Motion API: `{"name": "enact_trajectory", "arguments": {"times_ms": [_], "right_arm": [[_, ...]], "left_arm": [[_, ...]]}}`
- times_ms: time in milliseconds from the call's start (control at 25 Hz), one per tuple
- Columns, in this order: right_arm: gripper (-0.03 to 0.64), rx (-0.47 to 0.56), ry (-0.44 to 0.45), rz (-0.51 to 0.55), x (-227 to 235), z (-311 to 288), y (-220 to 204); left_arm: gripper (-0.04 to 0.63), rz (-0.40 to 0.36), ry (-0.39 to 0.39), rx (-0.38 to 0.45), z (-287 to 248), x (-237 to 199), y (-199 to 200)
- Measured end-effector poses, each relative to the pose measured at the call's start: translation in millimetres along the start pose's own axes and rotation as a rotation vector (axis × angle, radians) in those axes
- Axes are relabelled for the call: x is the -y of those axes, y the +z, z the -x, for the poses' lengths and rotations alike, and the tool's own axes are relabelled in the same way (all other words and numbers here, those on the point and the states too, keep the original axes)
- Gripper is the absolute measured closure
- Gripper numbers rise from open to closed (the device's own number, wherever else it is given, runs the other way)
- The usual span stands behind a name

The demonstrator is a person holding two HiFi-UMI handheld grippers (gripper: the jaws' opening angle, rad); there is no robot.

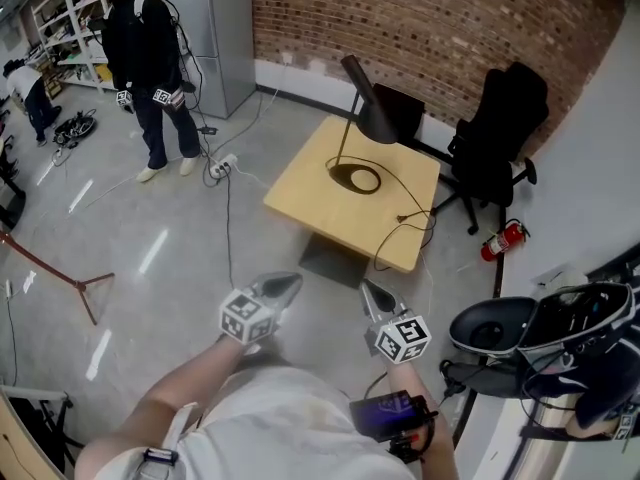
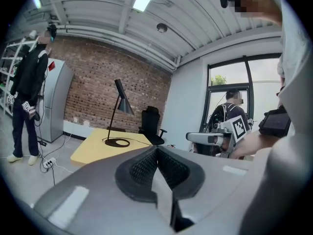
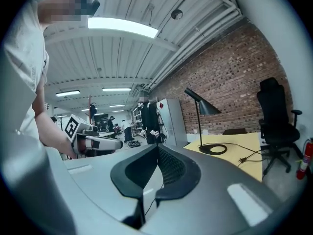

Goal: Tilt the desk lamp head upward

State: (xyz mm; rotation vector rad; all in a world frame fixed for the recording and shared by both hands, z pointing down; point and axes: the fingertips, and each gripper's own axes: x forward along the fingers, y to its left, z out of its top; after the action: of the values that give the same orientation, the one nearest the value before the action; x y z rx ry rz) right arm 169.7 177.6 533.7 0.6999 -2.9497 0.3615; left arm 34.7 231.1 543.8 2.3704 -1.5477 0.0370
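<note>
Desk lamp (image 1: 347, 133) stands on the yellow table (image 1: 305, 183), upper centre of the head view, well apart from both grippers. Left gripper (image 1: 283, 288) & right gripper (image 1: 375, 296), low in frame: jaws pressed together, nothing btwn them. Lamp head (image 1: 378, 118) is a dark cone on a thin stem, prob. light, rigid, w/ a stiff hinge. Ring base (image 1: 358, 178) could slide, so pinch the shade rim and steady the stem. Head view shows the cord (image 1: 405, 203) across the tabletop; the gripper views show the head's downward slant side-on.

The left gripper (image 1: 288, 283) and right gripper (image 1: 370, 290) are held side by side, close in front of the person's body. Each points nearly level. Both pairs of jaws are pressed together with nothing between them.
</note>
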Motion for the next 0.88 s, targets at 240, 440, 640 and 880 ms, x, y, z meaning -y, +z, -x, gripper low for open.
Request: {"name": "enact_trajectory", "arguments": {"times_ms": [240, 440, 640, 880], "right_arm": [[0.604, 0.05, -0.025, -0.045, 25.2, -9.1, 25.0], [0.604, 0.047, -0.036, -0.065, 35.1, -17.1, 31.0], [0.604, 0.033, -0.052, -0.069, 40.1, -26.2, 31.4], [0.604, 0.033, -0.079, -0.064, 45.0, -46.3, 35.9]], "left_arm": [[0.594, 0.021, 0.032, -0.007, -13.8, -26.2, 9.2], [0.594, 0.047, 0.042, -0.018, -22.2, -35.8, 16.0], [0.594, 0.039, 0.019, -0.023, -31.7, -42.6, 20.9], [0.594, 0.028, -0.02, -0.019, -44.3, -60.6, 32.9]]}}
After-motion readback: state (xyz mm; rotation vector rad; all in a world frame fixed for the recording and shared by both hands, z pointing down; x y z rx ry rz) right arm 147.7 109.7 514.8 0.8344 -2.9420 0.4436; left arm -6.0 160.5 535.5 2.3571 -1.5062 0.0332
